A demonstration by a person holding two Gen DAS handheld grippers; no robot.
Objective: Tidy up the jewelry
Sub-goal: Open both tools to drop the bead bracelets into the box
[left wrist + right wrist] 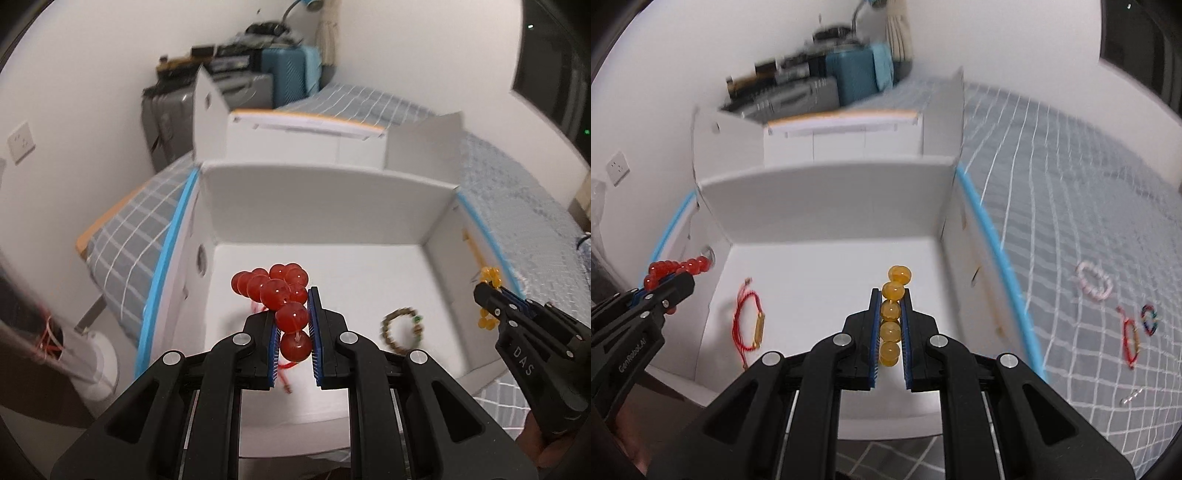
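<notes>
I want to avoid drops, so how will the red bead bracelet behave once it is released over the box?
The red bead bracelet is probably floppy: beyond the left claw its beads bunch in a loose cluster. Its round glossy beads look slippery and may roll a little on the white box floor, though stringing should limit that.

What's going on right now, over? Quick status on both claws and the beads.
Left gripper shut on red bead bracelet, right gripper shut on yellow bead bracelet. Both over white box. Nothing blocking. Three bracelets wait on bedspread.
</notes>
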